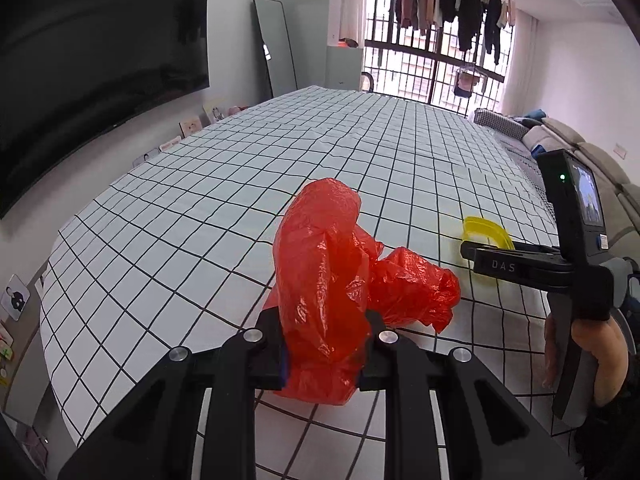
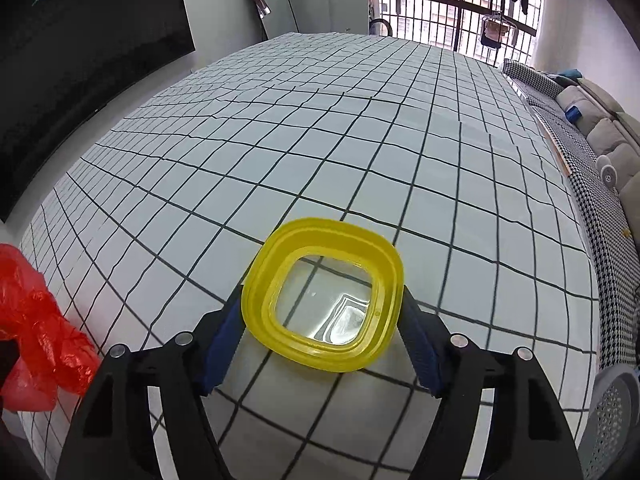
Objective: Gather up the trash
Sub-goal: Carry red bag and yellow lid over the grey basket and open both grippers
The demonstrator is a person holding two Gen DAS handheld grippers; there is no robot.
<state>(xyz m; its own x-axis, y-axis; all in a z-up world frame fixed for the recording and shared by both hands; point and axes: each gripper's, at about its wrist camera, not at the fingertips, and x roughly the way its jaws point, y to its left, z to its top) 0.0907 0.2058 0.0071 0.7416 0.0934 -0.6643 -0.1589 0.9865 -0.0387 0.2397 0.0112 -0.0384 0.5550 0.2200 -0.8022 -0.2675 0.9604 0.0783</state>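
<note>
A crumpled red plastic bag [image 1: 320,280] stands bunched on the checked tablecloth [image 1: 240,160]. My left gripper [image 1: 325,344] is shut on its lower part, and the bag's far end rests on the cloth. A yellow-rimmed clear lid [image 2: 324,296] lies flat on the cloth [image 2: 320,120]. My right gripper [image 2: 323,336] is open, its blue pads [image 2: 224,336] on either side of the lid, close to its rim. The lid also shows in the left wrist view [image 1: 486,232], behind the right gripper [image 1: 466,250]. The bag shows at the left edge of the right wrist view [image 2: 36,328].
A large dark TV [image 1: 92,72] hangs on the left wall. A mirror [image 1: 276,48] leans at the back. A grey sofa [image 2: 600,128] runs along the table's right side. A barred window with hanging clothes [image 1: 448,8] is at the far end.
</note>
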